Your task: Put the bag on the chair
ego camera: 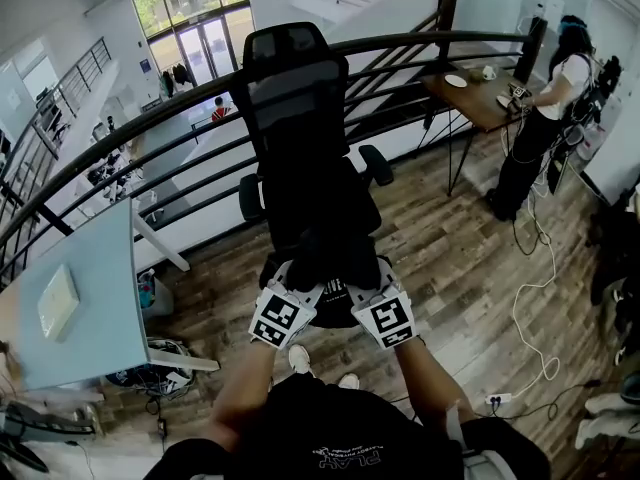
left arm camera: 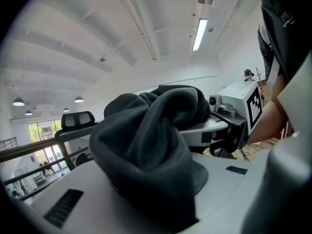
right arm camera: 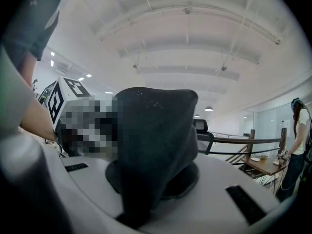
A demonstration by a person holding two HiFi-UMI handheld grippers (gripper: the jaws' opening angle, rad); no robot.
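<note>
Both forearms reach forward side by side toward the chair (ego camera: pixel 300 108). The left tool (ego camera: pixel 287 286) and right tool (ego camera: pixel 383 286) each pinch a fold of the dark bag (ego camera: pixel 330 258), which is at the front of the chair's seat.

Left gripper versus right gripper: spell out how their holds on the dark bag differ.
The left gripper clamps a thick, bunched wad of the bag with several folds; the right gripper pinches a slimmer, smoother single flap. In the head view the left gripper takes the bag's left side, the right gripper its right side. Shared: both are shut on the same dark bag, close to the chair.
</note>
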